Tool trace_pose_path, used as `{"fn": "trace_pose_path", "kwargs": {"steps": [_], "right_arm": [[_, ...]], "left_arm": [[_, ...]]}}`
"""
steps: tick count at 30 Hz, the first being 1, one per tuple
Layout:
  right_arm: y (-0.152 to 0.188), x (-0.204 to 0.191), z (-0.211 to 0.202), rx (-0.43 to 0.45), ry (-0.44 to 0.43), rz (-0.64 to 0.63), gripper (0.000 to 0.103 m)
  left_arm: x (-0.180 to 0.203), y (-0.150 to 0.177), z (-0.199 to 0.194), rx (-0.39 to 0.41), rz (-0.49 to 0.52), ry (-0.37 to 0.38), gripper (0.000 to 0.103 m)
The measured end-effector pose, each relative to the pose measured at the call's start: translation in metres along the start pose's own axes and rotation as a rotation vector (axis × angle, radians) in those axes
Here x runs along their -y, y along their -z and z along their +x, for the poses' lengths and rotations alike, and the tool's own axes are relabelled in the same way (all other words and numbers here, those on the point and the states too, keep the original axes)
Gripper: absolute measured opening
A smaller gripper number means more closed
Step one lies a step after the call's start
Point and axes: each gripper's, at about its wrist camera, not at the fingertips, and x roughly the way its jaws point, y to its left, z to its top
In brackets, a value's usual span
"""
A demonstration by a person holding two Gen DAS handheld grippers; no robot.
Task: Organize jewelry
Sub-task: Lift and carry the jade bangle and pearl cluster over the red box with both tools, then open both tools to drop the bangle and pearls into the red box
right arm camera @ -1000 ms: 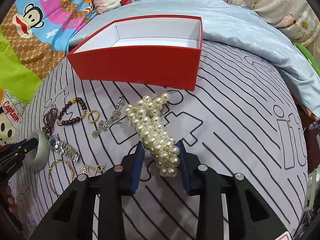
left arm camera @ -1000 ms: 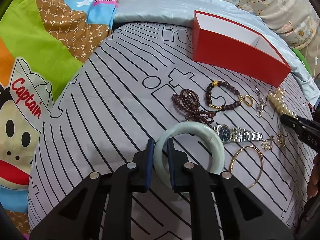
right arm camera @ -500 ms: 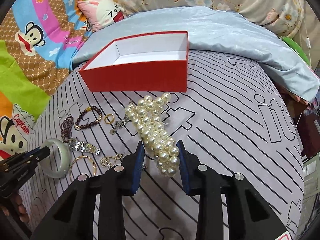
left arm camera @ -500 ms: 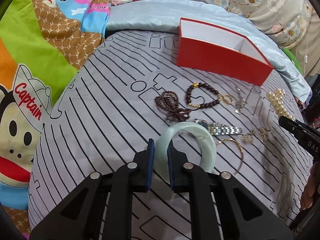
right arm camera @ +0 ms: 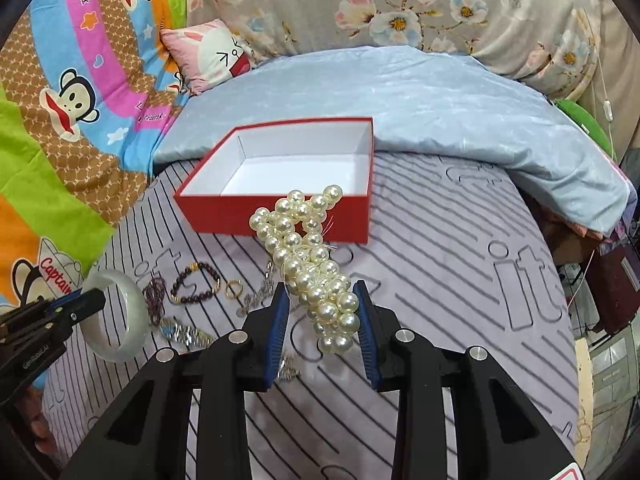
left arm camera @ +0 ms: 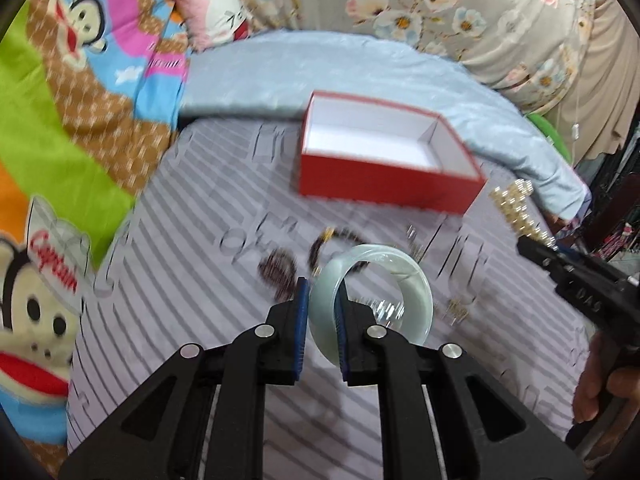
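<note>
Landmark: red box (right arm camera: 280, 208), open-topped, white inside, nothing seen in it, sitting on the striped bed cover (right arm camera: 460, 280).

1. Left gripper (left arm camera: 320, 300): jaws are being held closed on the wall of the pale green bangle (left arm camera: 416, 280), 1 pad inside the ring, 1 outside. The bangle is being carried clear of the cover, on the near side of the box and toward its left end as seen from the right wrist cam.
2. Right gripper (right arm camera: 320, 304): jaws are being held partway closed on the lower end of the pearl bunch (right arm camera: 308, 256). The bunch is standing up between the pads, its top overlapping the box's near wall in that view.
3. Handling, bangle (est.): it is being treated as rigid, smooth, prob. slippery and breakable if dropped. A grip across the wall, as now, is being judged adequate; lowering onto the box floor is advised, not dropping.
4. Handling, pearls (est.): strands are being judged limp and loose, w/ thread ends showing; free strands may be snagging the box rim. A grip round the bunched middle is preferred.
5. Items lying loose on the cover, on the near side of the box: dark bead bracelet (right arm camera: 196, 282), gold ring (right arm camera: 234, 289), watch (right arm camera: 184, 332).
</note>
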Motion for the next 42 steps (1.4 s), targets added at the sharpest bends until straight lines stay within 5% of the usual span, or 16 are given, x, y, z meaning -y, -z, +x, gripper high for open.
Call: {"fn": "trace_pose_path", "kwargs": {"steps": [10, 21, 31, 42], "right_arm": [[-0.081, 0.001, 0.037, 0.032, 0.002, -0.026, 0.031], [-0.141, 0.003, 0.119, -0.031, -0.014, -0.020, 0.031], [-0.152, 0.008, 0.175, -0.096, 0.000, -0.021, 0.032], [-0.150, 0.006, 0.193, -0.090, 0.013, -0.033, 0.034]], "left_arm": [[0.022, -0.105, 0.025, 0.137, 0.050, 0.024, 0.012], [0.032, -0.180, 0.121, 0.096, 0.056, 0.042, 0.012], [0.026, -0.192, 0.191, 0.012, 0.043, 0.017, 0.012], [0.022, -0.190, 0.219, -0.036, 0.027, -0.011, 0.019]]}}
